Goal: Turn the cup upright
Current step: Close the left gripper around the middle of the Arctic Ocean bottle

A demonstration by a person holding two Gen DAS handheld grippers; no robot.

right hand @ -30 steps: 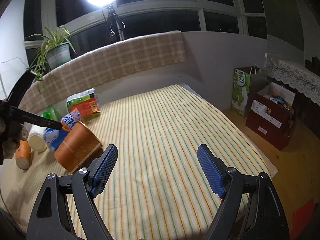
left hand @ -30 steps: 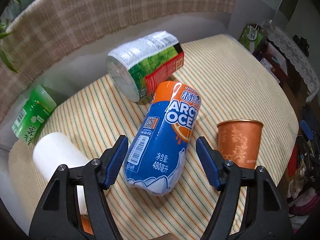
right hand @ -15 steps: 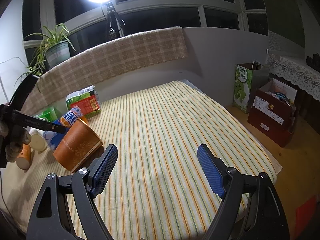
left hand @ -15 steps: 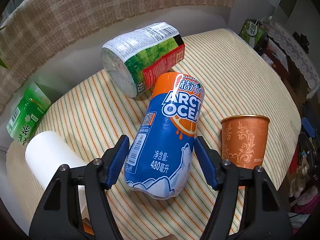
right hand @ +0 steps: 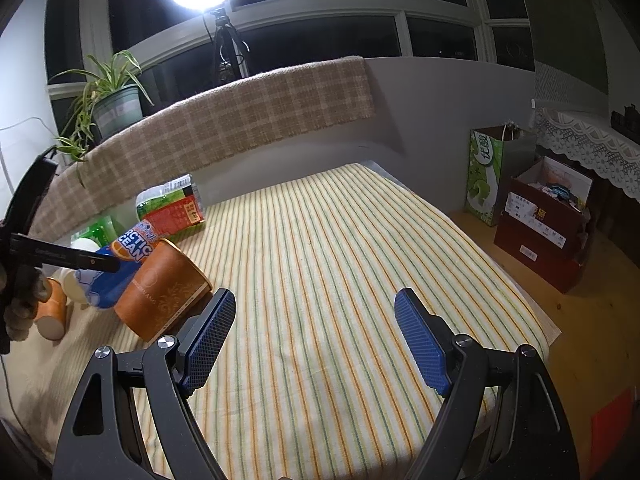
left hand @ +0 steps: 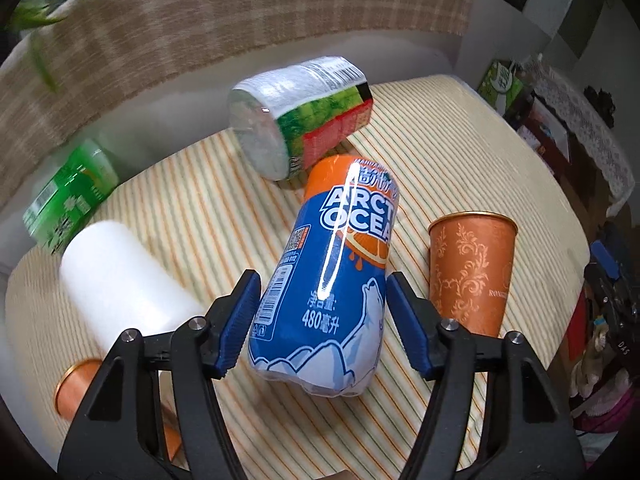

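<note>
Left wrist view: the left claw [left hand: 322, 322] hangs open astride a lying blue bottle [left hand: 334, 276], gripping nothing. The copper cup [left hand: 472, 272] stands mouth-up near the bench's right edge.

Right wrist view: the right claw [right hand: 314, 342] gapes empty over bare striped cloth [right hand: 340, 260]. The cup [right hand: 162, 290] looks tilted here; any grip should take its wall squarely, clear of the bottle.

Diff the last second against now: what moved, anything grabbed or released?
The left tongs have advanced over the blue Arctic Ocean bottle, and their pads now flank it closely, though contact is unclear. Nothing was grabbed or released. The right tongs stay open and empty over the striped cloth. The copper cup, white roll and green-red package lie as before.
</note>
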